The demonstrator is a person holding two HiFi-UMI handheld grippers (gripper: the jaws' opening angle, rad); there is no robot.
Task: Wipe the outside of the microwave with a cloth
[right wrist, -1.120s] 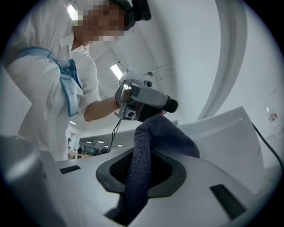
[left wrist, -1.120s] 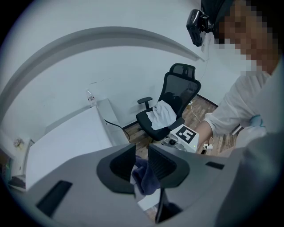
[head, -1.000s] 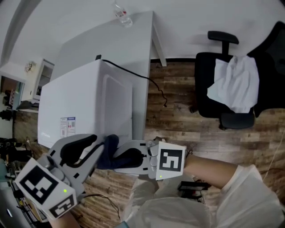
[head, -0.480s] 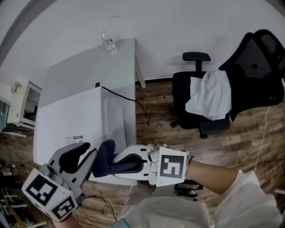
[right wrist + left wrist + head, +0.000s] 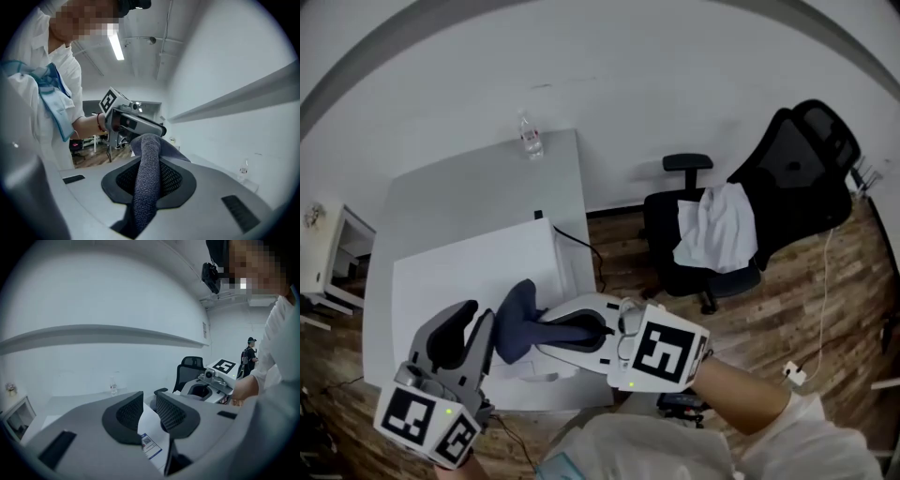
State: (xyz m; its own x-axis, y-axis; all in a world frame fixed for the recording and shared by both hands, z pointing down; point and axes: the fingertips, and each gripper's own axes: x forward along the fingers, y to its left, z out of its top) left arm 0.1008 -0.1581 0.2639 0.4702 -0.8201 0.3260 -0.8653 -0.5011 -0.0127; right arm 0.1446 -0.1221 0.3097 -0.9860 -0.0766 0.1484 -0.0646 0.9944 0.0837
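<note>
The white microwave [image 5: 459, 281] stands on a white table [image 5: 459, 183], its top facing the head view. My right gripper [image 5: 534, 330] is shut on a dark blue cloth [image 5: 516, 319], which bulges out past the jaws over the microwave's top near its right side. In the right gripper view the cloth [image 5: 147, 187] runs as a thick roll between the jaws of the right gripper [image 5: 147, 173]. My left gripper [image 5: 473, 330] hovers just left of the cloth, open and holding nothing. Between the jaws of the left gripper [image 5: 149, 404] I see the microwave [image 5: 151, 434] and its label.
A clear bottle [image 5: 528, 137] stands at the table's far edge. A black office chair [image 5: 773, 183] with a white garment [image 5: 712, 230] stands on the wooden floor to the right. A small white cabinet [image 5: 323, 253] is at the left. A black cable [image 5: 577, 242] trails off the microwave's back.
The view has pulled back and up. Both grippers and the cloth have moved from the microwave's near edge onto its top. The right gripper keeps its hold.
</note>
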